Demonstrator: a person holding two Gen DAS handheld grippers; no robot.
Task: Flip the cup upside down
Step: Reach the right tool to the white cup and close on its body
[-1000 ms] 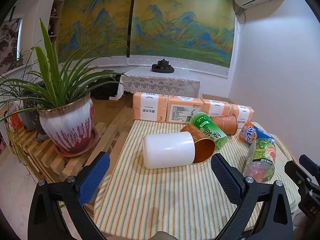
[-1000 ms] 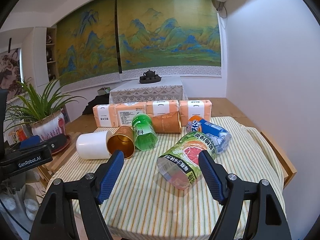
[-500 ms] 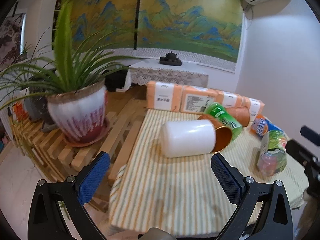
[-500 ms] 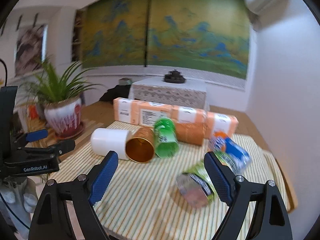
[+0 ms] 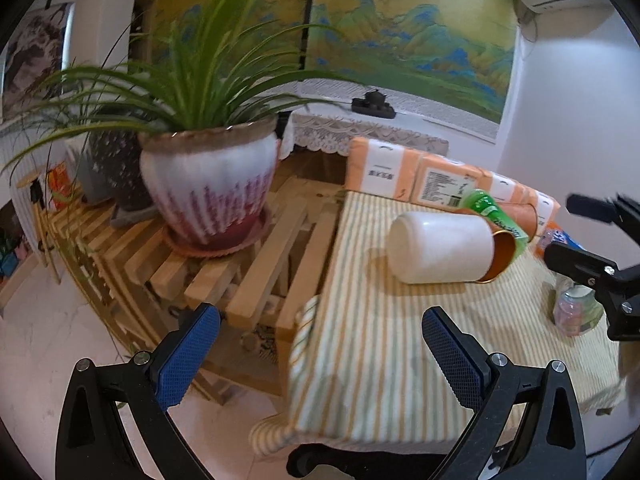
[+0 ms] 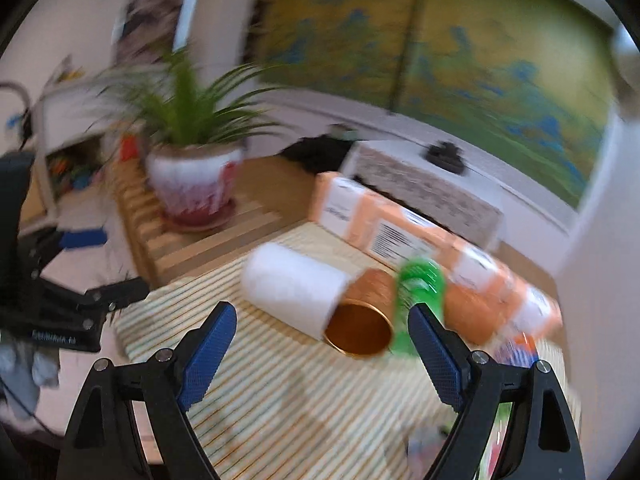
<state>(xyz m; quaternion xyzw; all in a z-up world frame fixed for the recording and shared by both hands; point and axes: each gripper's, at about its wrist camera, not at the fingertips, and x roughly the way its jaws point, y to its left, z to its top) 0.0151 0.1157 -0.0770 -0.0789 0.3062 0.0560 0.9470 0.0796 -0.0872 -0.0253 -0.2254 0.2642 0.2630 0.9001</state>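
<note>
A white cup lies on its side on the striped tablecloth, mouth to the right against a copper cup. It also shows in the blurred right wrist view, with the copper cup beside it. My left gripper is open and empty over the table's near left corner, short of the white cup. My right gripper is open and empty, just in front of the two cups; it shows at the left view's right edge.
A green cup, an orange cup and orange tissue packs lie behind. A clear printed cup and a blue packet lie at the right. A potted plant stands on a wooden slatted rack at the left.
Both grippers have swung left. The left one has pulled back toward the table's left corner. The right one has moved forward, close to the white and copper cups. Both stay open.
</note>
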